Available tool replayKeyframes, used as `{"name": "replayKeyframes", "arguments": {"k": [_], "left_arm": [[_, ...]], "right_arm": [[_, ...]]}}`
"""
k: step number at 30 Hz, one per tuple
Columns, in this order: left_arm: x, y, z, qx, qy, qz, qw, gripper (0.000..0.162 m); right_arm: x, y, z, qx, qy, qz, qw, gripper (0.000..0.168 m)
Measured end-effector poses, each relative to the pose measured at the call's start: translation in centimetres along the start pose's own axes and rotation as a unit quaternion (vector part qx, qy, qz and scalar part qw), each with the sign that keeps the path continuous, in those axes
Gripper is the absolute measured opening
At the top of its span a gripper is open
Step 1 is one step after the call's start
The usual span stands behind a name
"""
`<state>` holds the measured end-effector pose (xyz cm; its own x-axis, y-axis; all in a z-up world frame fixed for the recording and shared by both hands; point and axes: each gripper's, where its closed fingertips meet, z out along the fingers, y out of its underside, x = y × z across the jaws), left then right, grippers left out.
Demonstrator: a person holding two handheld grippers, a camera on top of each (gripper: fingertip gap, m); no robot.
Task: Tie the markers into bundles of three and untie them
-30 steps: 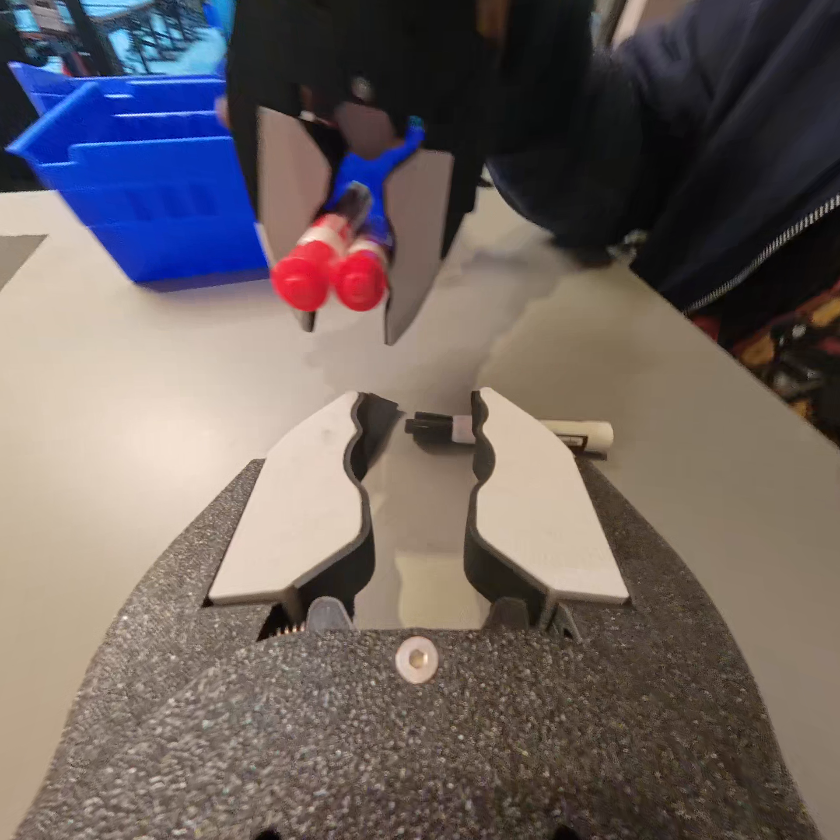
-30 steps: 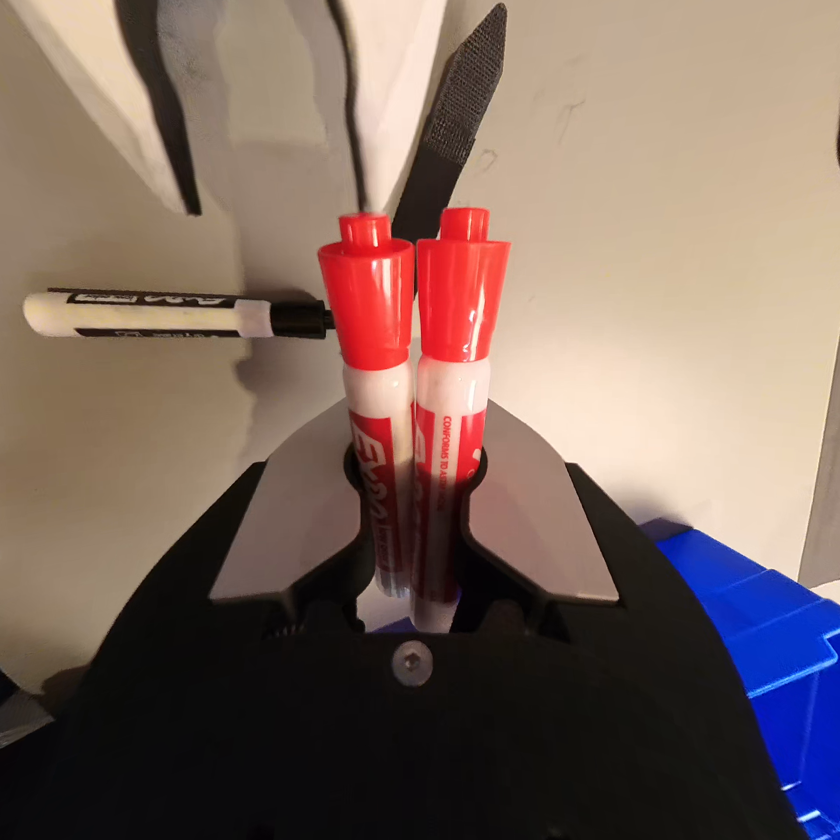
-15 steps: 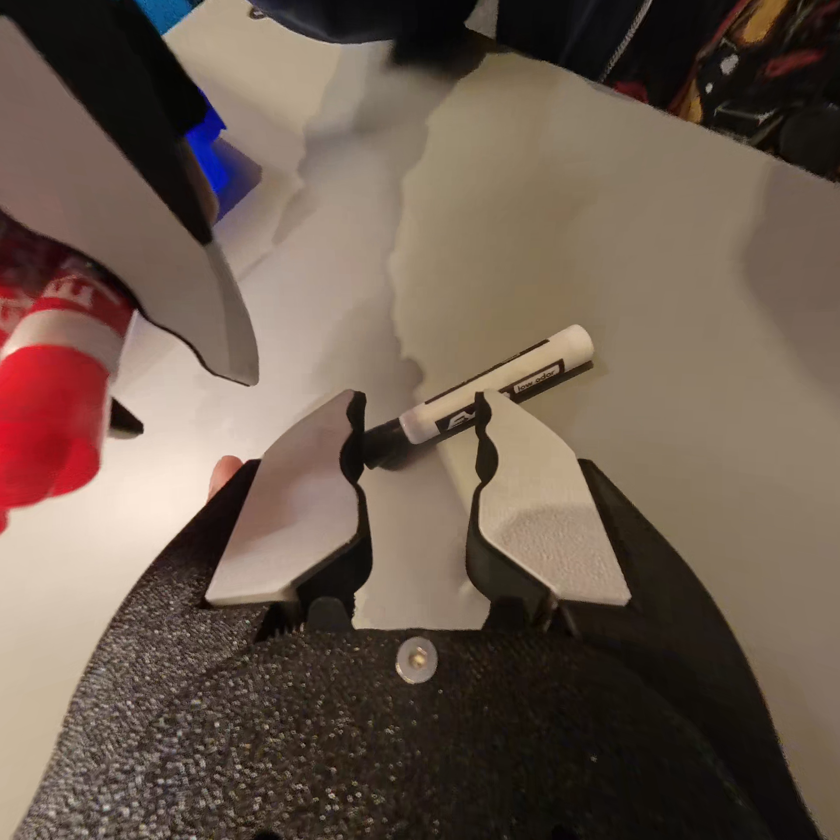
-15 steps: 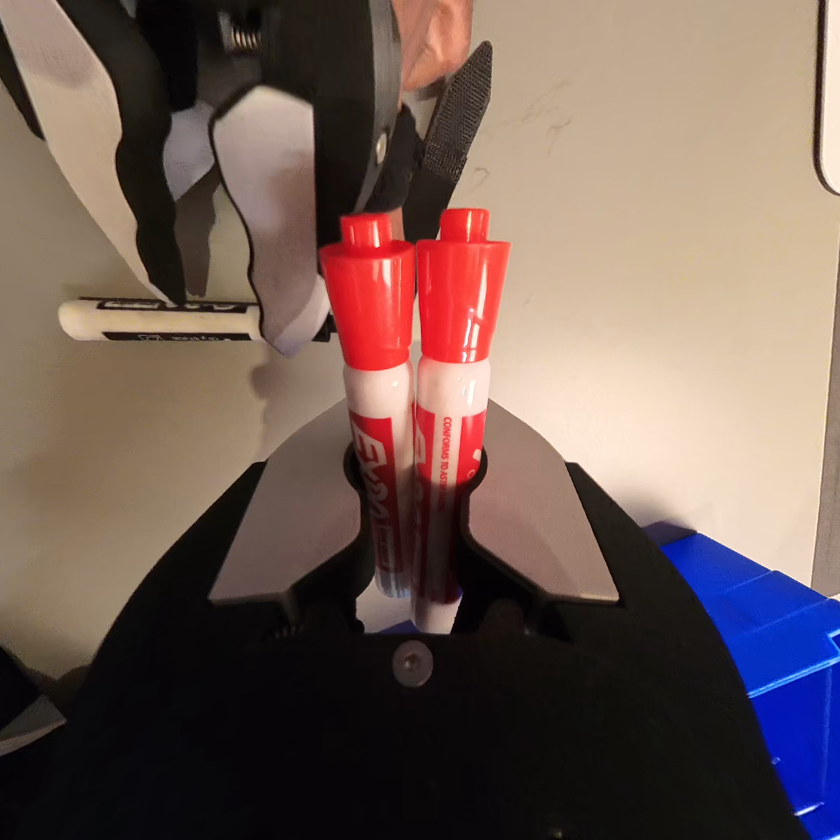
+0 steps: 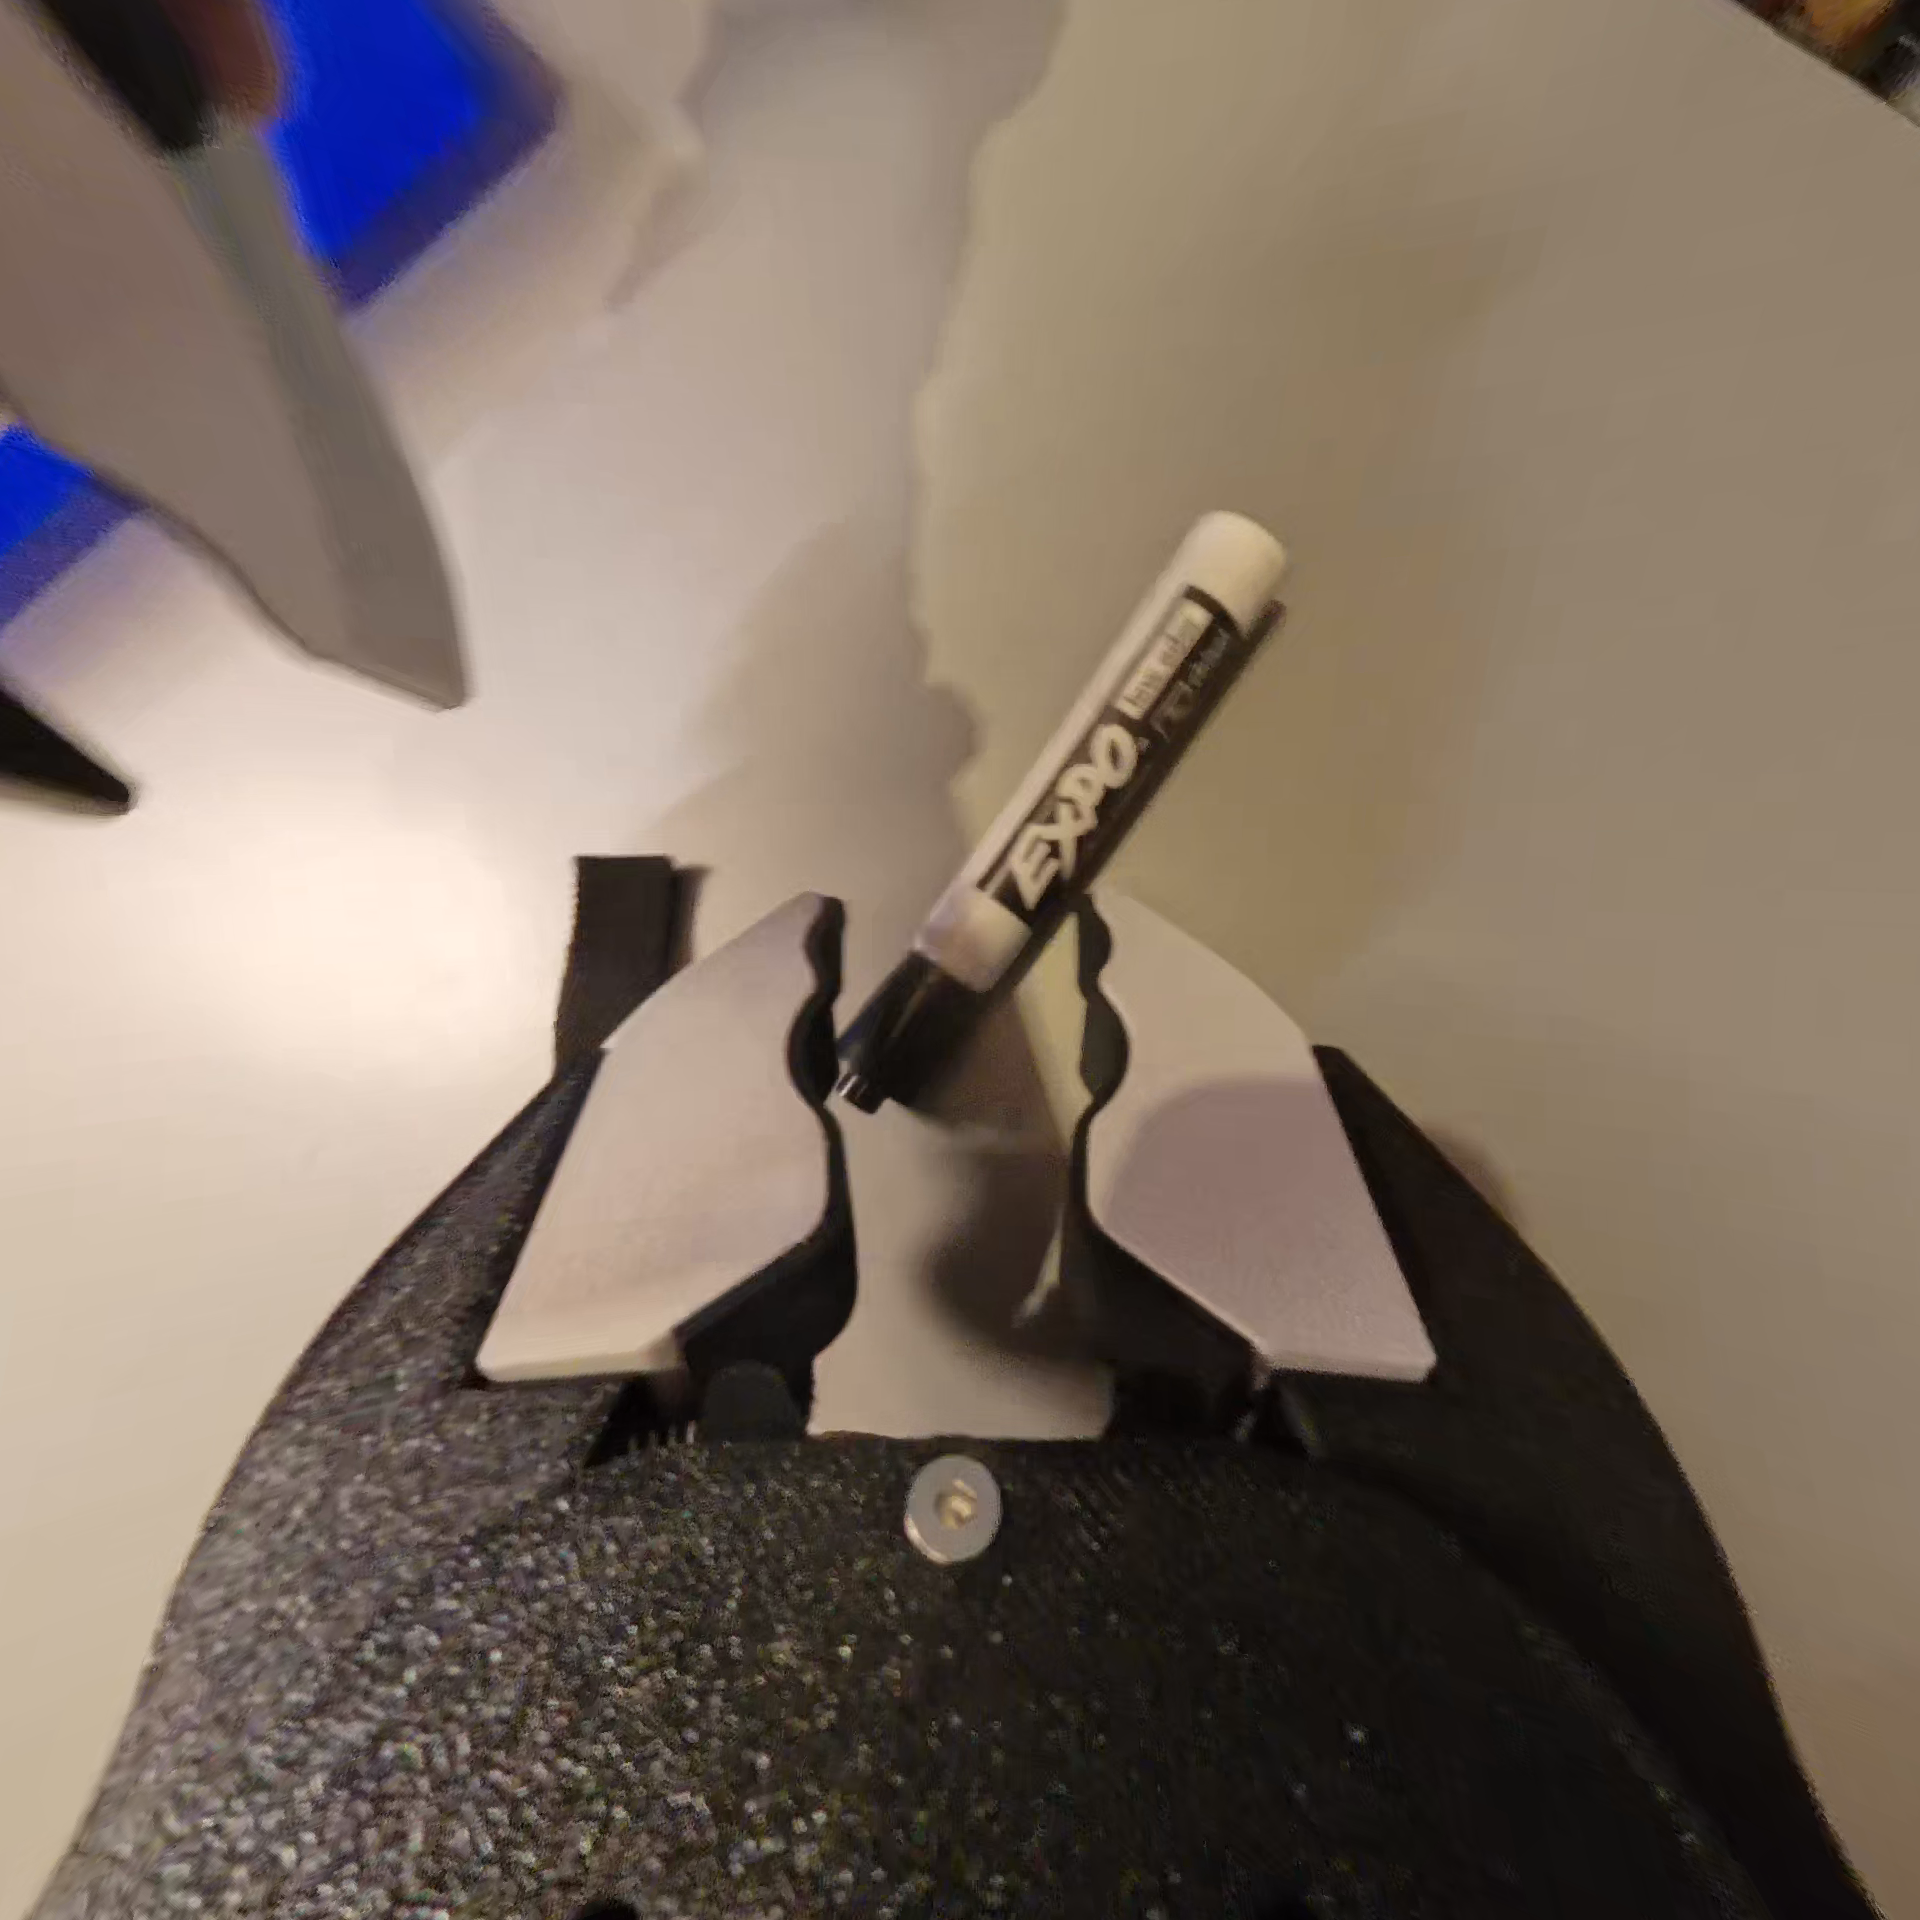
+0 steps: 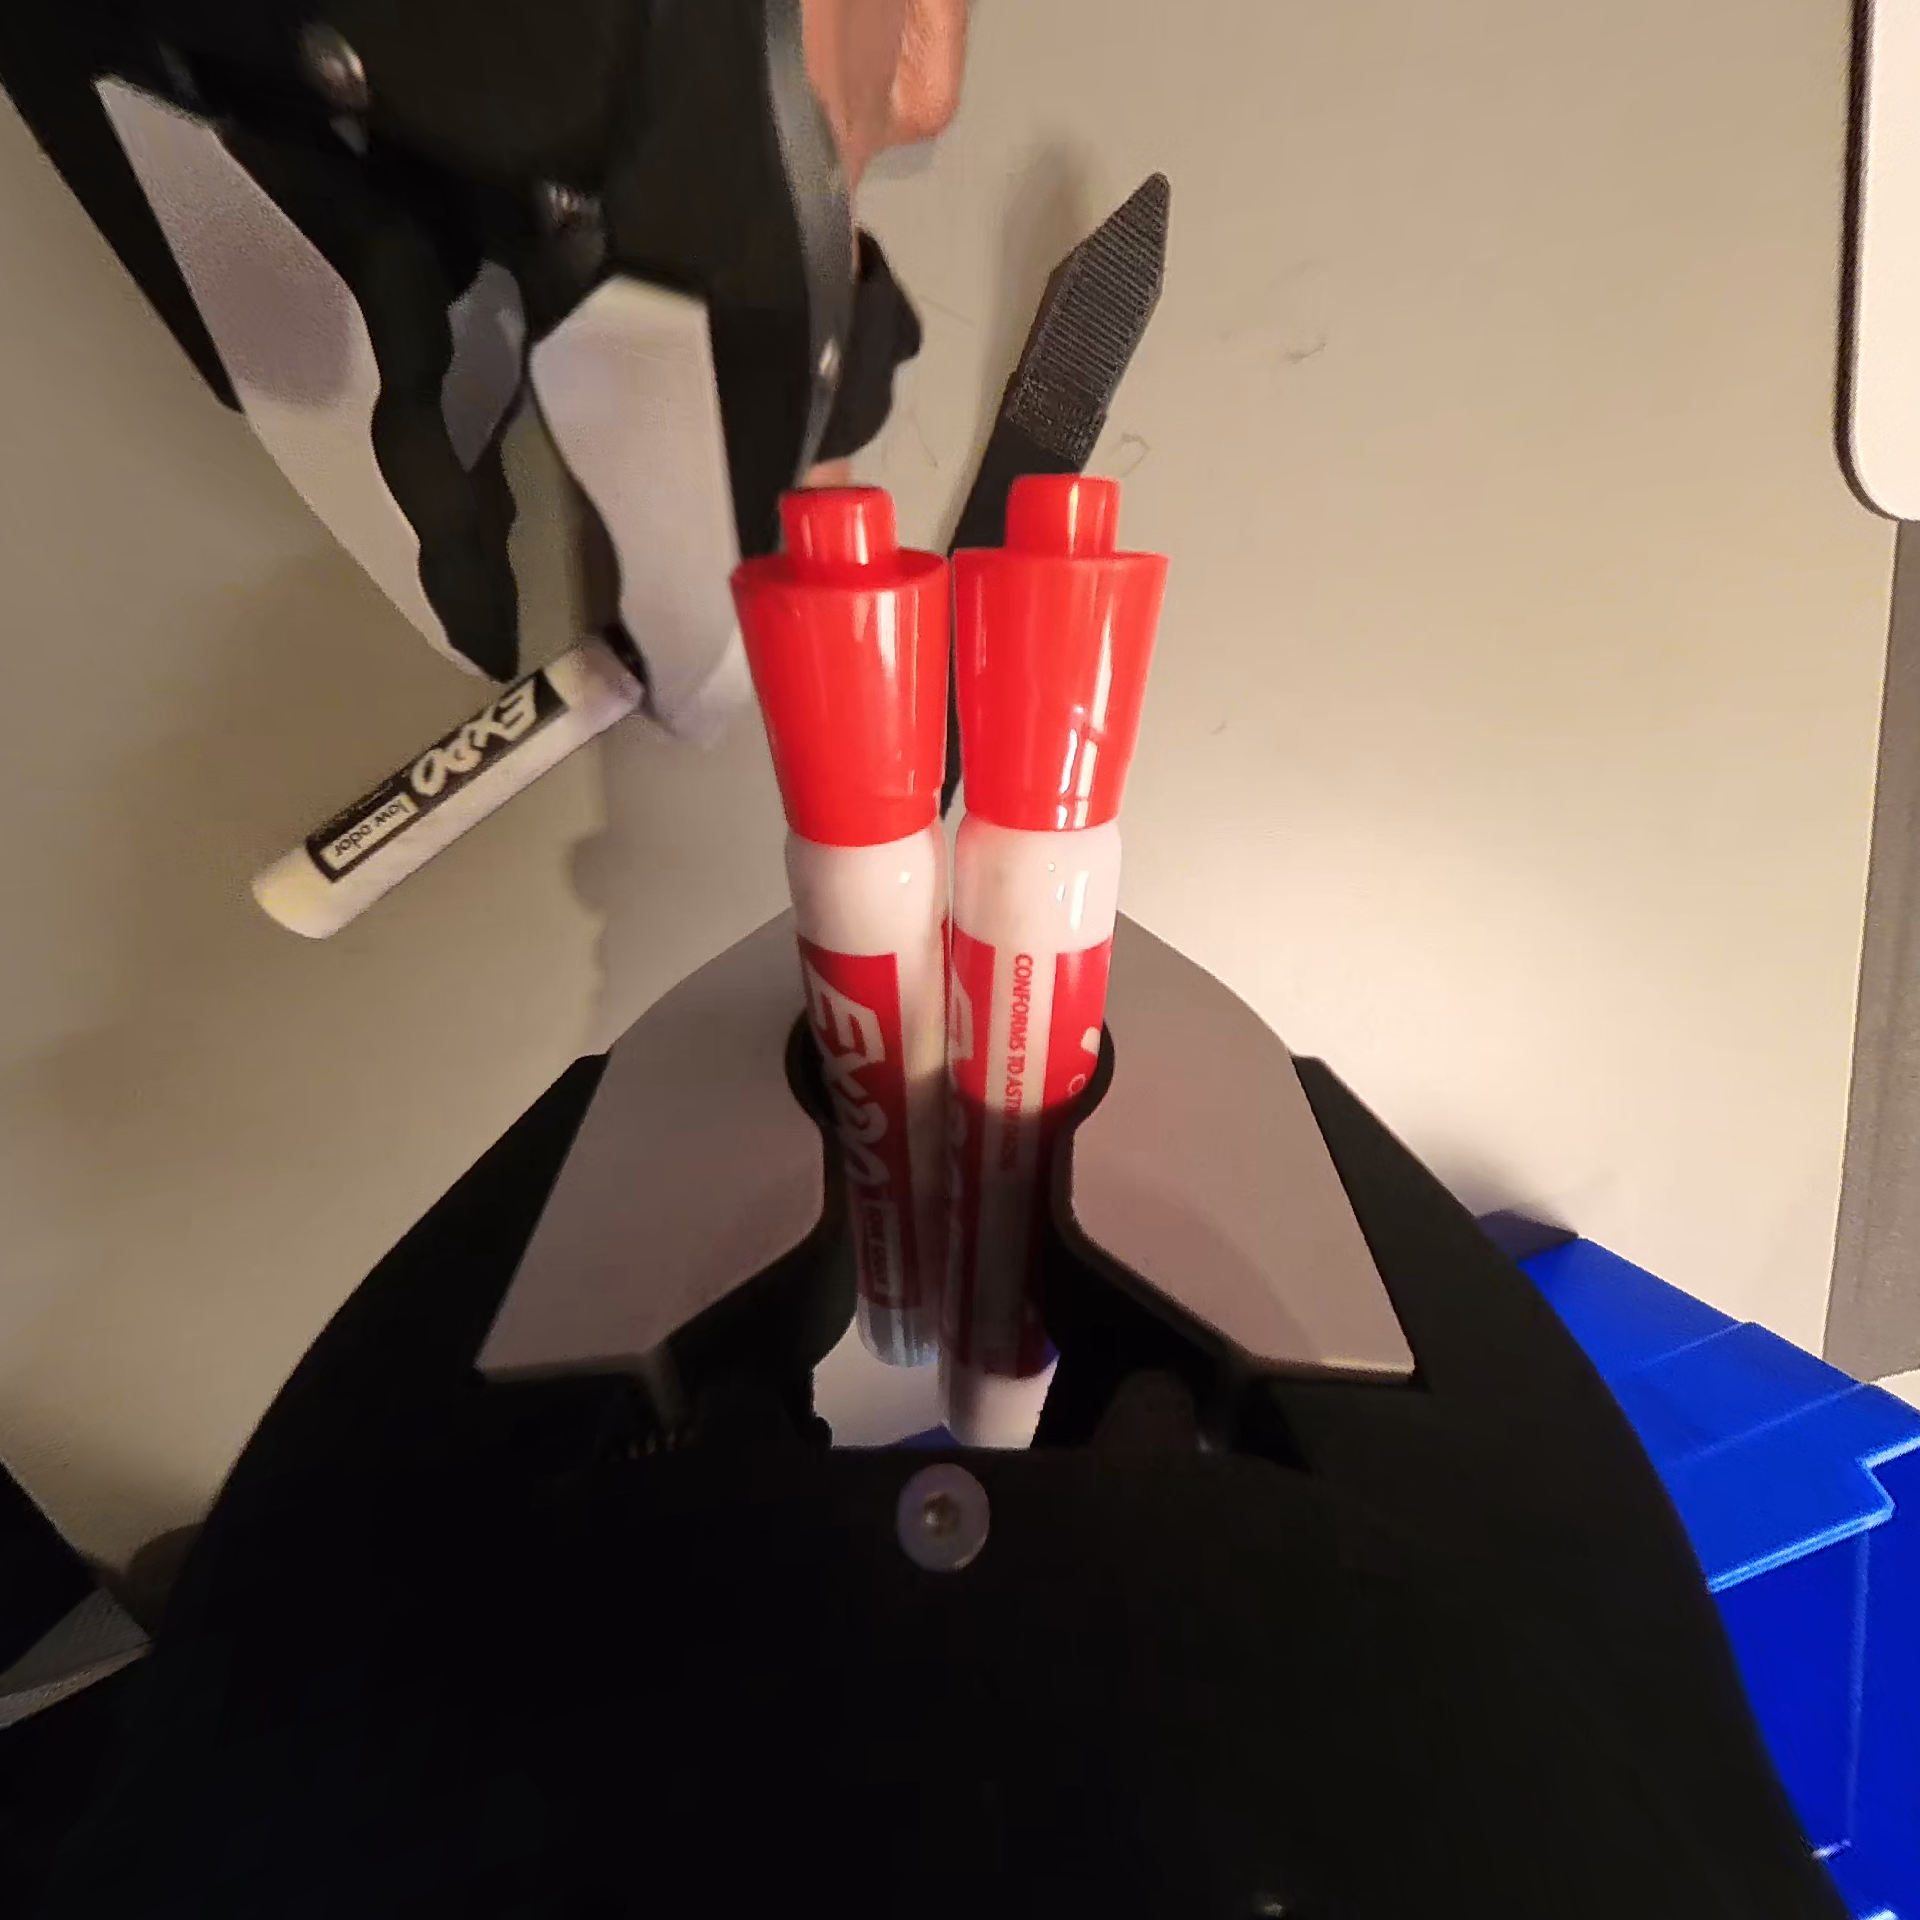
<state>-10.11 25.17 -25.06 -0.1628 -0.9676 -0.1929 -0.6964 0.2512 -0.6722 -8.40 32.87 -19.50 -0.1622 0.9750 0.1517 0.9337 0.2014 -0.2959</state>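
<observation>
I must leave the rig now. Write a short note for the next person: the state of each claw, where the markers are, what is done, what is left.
Right claw: shut on two red markers, held side by side, caps pointing away from the camera.
Left claw: open, fingers either side of the black marker, cap end between them; not gripped.
Black marker lies on the table.
A black strap lies behind the red markers; a blue bin stands at the right.
Done: two markers gathered.
Left: grip the black one, join it to the reds, tie the three with the strap, then untie.
</observation>
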Motion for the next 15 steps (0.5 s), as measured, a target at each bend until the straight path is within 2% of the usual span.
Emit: {"name": "replayKeyframes", "arguments": {"k": [1,5,9,12,15], "left_arm": [[-0.2,0.0,-0.3,0.013,-0.018,-0.017,1.000,0.048],[0.2,0.6,-0.9,0.027,-0.026,-0.028,0.999,0.049],[0.7,1.0,-0.2,-0.001,0.006,-0.054,0.999,0.034],[0.9,1.2,-0.4,-0.003,-0.010,-0.074,0.997,0.019],[1.2,1.3,-1.2,0.003,-0.043,-0.092,0.995,0.018]], "right_arm": [[-0.1,-0.1,0.0,0.001,0.000,-0.002,1.000,0.041],[-0.6,-0.4,0.3,0.000,-0.004,-0.011,1.000,0.041],[-1.0,-0.8,0.7,-0.001,-0.003,-0.019,1.000,0.041],[-1.2,-0.9,0.9,-0.002,-0.004,-0.023,1.000,0.041],[-1.2,-0.8,1.3,-0.008,-0.006,-0.023,1.000,0.041]]}}
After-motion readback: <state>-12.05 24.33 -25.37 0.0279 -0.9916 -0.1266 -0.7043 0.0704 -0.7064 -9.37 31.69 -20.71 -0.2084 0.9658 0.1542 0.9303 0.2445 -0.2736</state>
